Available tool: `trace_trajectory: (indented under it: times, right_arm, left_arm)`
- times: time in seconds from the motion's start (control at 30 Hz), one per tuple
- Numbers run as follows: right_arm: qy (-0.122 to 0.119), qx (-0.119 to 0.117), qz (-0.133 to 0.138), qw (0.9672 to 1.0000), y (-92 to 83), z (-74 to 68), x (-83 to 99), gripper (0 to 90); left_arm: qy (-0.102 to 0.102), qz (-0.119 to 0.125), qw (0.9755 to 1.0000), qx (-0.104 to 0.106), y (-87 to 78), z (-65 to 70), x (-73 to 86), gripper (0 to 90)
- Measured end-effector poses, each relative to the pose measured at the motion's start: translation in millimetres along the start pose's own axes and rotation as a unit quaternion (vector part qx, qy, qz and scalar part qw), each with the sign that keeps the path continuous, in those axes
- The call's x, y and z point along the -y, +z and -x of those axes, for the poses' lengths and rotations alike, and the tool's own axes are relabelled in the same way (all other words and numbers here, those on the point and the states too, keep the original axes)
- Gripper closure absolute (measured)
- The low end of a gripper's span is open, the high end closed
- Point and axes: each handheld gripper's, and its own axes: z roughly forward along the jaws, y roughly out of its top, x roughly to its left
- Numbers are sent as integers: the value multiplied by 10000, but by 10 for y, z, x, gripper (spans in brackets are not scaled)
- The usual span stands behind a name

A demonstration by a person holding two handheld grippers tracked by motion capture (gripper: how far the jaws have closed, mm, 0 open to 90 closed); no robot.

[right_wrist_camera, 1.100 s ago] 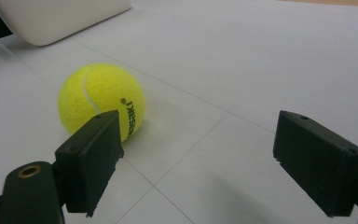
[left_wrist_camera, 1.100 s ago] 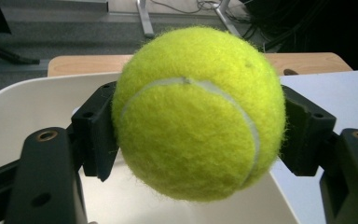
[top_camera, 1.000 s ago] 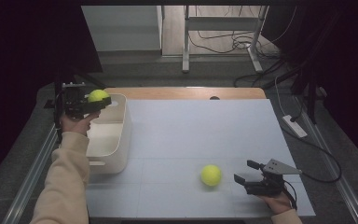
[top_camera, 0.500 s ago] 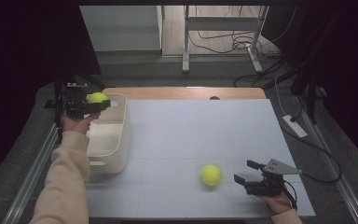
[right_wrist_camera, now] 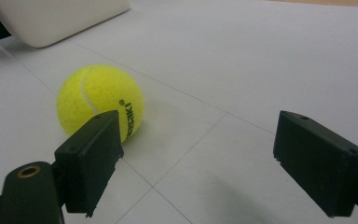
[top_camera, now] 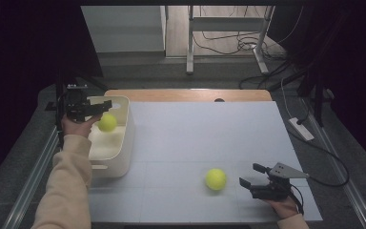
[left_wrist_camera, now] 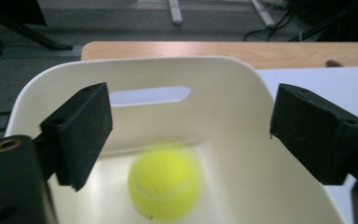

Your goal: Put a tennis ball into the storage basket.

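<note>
My left gripper (top_camera: 97,106) hangs over the far end of a white bin (top_camera: 124,138); its jaws have just been opening and now stand open with nothing between them. A yellow tennis ball (top_camera: 107,122) has left them and is inside the bin. In the left gripper view this ball (left_wrist_camera: 164,182) is blurred, below the parted left gripper (left_wrist_camera: 189,116) and within the bin's walls (left_wrist_camera: 214,63). A second tennis ball (top_camera: 216,179) lies on the white table, just left of my open right gripper (top_camera: 250,174). In the right gripper view it (right_wrist_camera: 100,103) sits ahead of the left jaw of the right gripper (right_wrist_camera: 198,140), apart from it.
The table top (top_camera: 200,129) is a white sheet over a wooden board (top_camera: 190,95). Cables (top_camera: 228,45) and a metal stand (top_camera: 190,43) are on the floor beyond. A white power strip (top_camera: 301,129) lies off the right edge.
The left gripper's jaws have opened and let go of the tennis ball, which has dropped from between them into the bin. The right gripper and the other ball have not moved.
</note>
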Motion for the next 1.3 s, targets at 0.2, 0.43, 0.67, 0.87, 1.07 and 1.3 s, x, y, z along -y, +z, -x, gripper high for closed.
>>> trace_trajectory:
  times: [0.2, 0.43, 0.67, 0.87, 1.07, 1.3]
  right_arm:
    - [-17, -6, -17, 10000, 5, -4, 2, 150]
    - [-10, -9, -3, 10000, -2, -1, 1, 150]
    - [-13, -11, 10, 10000, -3, -3, 0, 150]
    - [-26, -8, 20, 10000, -8, -5, -1, 150]
    - [-13, -2, 28, 10000, -11, -3, -2, 150]
    - [-21, 9, 30, 10000, -16, 3, -3, 150]
  left_arm:
    - [124, 272, 9988, 383, -99, 102, 1, 102]
    - [249, 404, 9953, 841, -161, 161, 48, 102]
    - [539, 543, 9894, 1231, -260, 289, 92, 110]
    - [608, 605, 9853, 1477, -307, 383, 128, 109]
    - [615, 604, 9811, 1733, -306, 417, 156, 110]
    - [708, 642, 9766, 1926, -311, 475, 235, 115]
